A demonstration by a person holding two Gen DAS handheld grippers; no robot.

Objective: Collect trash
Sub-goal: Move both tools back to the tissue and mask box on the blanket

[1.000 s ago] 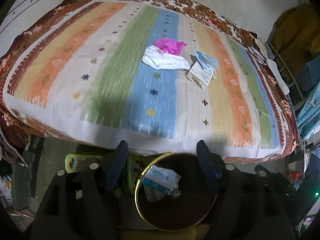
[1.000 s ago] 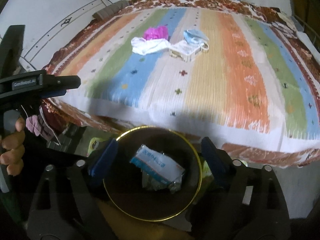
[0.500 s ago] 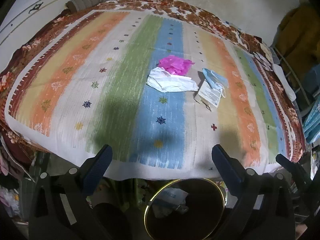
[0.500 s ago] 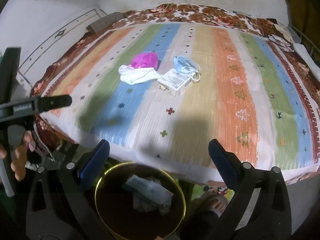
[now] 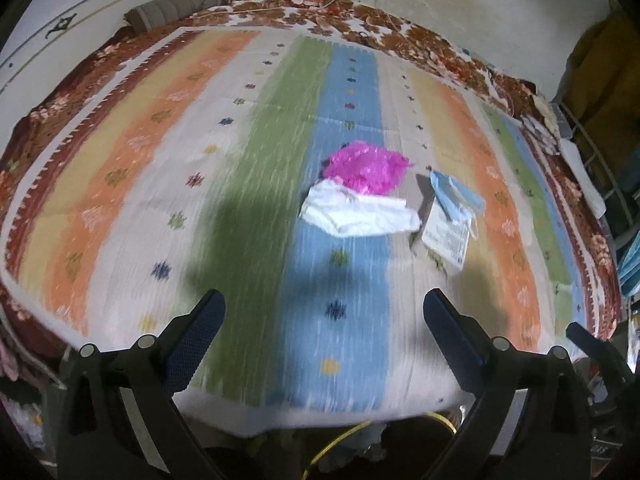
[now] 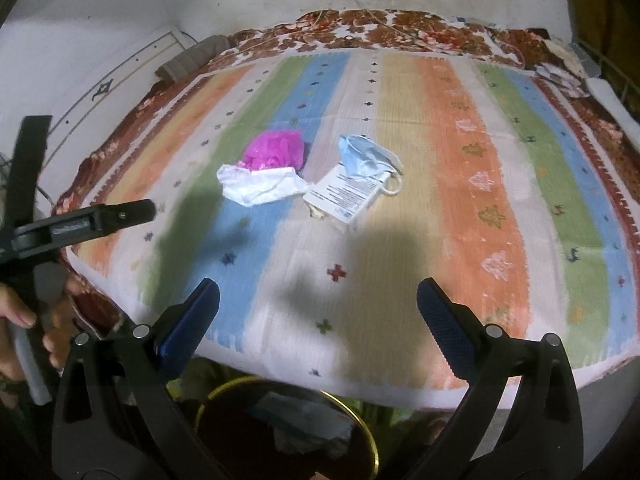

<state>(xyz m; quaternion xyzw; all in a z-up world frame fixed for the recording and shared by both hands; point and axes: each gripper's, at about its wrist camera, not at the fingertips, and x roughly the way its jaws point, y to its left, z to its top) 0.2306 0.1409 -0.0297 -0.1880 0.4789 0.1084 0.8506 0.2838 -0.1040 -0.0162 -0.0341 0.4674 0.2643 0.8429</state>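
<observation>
Trash lies mid-bed on the striped blanket [image 5: 160, 184]: a pink crumpled plastic [image 5: 366, 166], a white crumpled cloth [image 5: 358, 214], a printed white packet [image 5: 446, 236] and a blue face mask [image 5: 456, 196]. They also show in the right wrist view: pink plastic [image 6: 276, 149], white cloth [image 6: 260, 186], packet [image 6: 344, 194], mask [image 6: 366, 156]. My left gripper [image 5: 324, 320] is open and empty, above the near bed edge. My right gripper [image 6: 318, 308] is open and empty, short of the trash. A dark bin with a gold rim [image 6: 360, 416] holds trash below the bed edge.
The left gripper's body and the hand holding it [image 6: 24, 312] show at the left of the right wrist view. A brown bolster [image 5: 172, 8] lies at the far corner by the white wall. Clutter and a metal rack [image 5: 596, 168] stand to the right of the bed.
Both grippers have lifted from over the bin and moved forward over the bed edge toward the trash. The jaws stand wider than one second ago. The bin has slid down out of view.
</observation>
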